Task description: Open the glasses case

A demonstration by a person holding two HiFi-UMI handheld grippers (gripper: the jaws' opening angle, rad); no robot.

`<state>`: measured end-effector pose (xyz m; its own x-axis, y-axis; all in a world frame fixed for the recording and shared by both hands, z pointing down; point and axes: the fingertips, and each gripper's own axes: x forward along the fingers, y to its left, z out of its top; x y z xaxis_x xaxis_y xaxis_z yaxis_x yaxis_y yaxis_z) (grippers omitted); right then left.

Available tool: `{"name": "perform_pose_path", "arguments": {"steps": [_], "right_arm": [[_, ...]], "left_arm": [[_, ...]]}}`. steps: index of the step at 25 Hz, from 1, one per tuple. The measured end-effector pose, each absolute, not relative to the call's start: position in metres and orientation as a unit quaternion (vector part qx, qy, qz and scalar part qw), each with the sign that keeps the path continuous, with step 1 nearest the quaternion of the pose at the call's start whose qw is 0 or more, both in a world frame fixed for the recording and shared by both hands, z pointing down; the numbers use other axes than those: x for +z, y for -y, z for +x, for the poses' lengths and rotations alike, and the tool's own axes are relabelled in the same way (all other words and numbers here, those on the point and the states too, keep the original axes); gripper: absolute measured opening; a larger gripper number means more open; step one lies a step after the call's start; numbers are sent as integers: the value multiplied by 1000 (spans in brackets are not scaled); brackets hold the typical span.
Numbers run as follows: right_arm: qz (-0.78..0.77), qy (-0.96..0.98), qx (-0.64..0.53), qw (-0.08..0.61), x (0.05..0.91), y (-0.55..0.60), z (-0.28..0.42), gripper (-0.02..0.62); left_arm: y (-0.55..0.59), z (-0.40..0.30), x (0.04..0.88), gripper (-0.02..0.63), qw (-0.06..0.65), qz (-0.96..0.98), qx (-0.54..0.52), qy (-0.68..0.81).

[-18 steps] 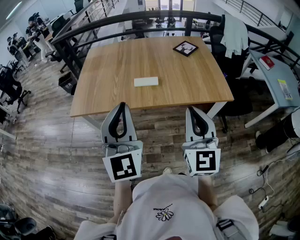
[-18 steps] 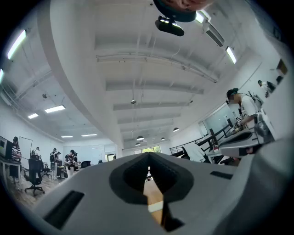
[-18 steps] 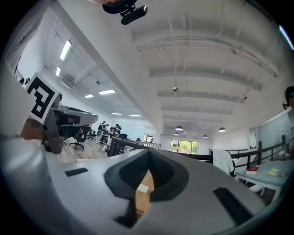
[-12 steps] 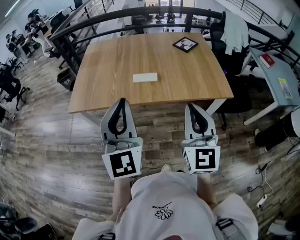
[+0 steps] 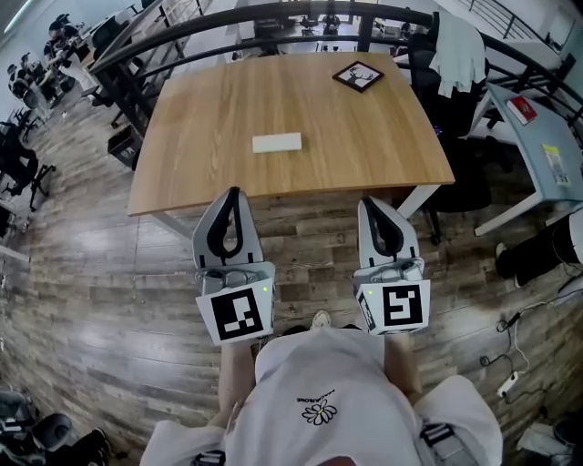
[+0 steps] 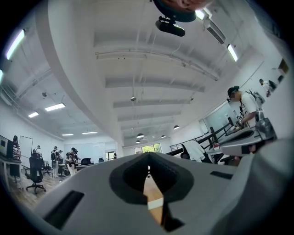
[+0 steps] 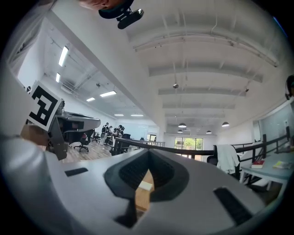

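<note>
Both claws are held out in front of the person, over the wood floor (image 5: 82,300), short of the near edge of the surface (image 5: 383,155).

Left claw (image 5: 234,193): jaws shut tip to tip, nothing btwn them. Left gripper view shows the two grey jaws meeting in a closed point, w/ only a thin slit lower down.

Right claw (image 5: 371,204): same, jaws together, empty. Both claws point approx level, a bit upward, toward the surface. Marker cubes face the head cam.

Glasses case (image 5: 277,143): white, oblong, looks closed. It lies flat on the surface, left of centre, long side approx parallel to the near edge. It is well apart from both claws, more in line w/ the left claw than the right. Thru the left claw's slit a strip of wood shows w/ the white case across it. In the right gripper view the case is a small white patch in the gap.

Other stuff:
- Black-framed pic (image 5: 358,75) w/ a deer figure sits at the far right corner of the surface, well apart from the case.
- Dark railing (image 5: 273,20) curves behind the surface.
- White garment (image 5: 455,50) hangs over a chair back, far right.
- Grey side desk (image 5: 537,146) stands to the right.
- Person's white top (image 5: 355,382) w/ a daisy print fills the bottom of the head view.
</note>
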<state>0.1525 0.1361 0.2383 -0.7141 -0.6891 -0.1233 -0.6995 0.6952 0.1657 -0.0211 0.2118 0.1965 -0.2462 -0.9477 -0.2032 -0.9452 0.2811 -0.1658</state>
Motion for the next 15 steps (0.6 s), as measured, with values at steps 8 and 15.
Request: {"name": "perform_pose_path", "arguments": {"steps": [8, 15], "right_arm": [[-359, -930, 84, 3, 262, -129, 148, 8], [-346, -935, 78, -18, 280, -99, 131, 8]], "left_arm": [[-204, -20, 213, 17, 120, -592, -17, -797], [-166, -33, 225, 17, 115, -598, -17, -793]]}}
